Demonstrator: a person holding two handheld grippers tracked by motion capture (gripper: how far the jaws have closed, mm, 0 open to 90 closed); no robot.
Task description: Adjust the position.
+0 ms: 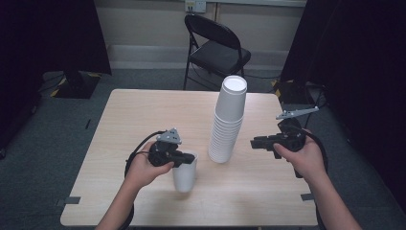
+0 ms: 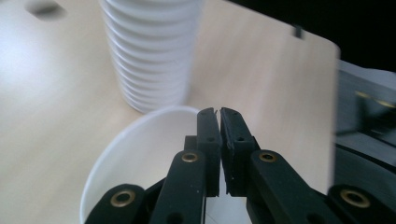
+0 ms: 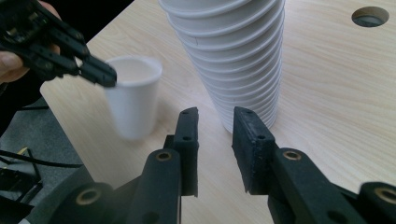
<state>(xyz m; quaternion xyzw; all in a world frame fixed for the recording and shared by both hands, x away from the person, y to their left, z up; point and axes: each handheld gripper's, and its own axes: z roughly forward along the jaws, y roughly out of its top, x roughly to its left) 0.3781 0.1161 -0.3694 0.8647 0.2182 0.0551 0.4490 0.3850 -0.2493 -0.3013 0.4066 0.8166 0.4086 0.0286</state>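
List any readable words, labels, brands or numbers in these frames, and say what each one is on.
None can be read. The single cup, the cup stack and the table are plain. The left hand-held gripper and right hand-held gripper bear no legible marking. The wall plate is too small to read.

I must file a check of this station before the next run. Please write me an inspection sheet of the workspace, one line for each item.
Surface: light wooden table, with a round hole and tape pieces at its edges.
Job's things: tall stack of white paper cups, leaning slightly; single white paper cup, upright.
Clutter: nothing seen.
Grippers: left gripper shut on the single cup's rim; right gripper open, nothing between its jaws, pointing at the stack.
Cables: black cable looping from the left gripper; another by the right hand.
Surroundings: black folding chair, grey floor, dark curtains.
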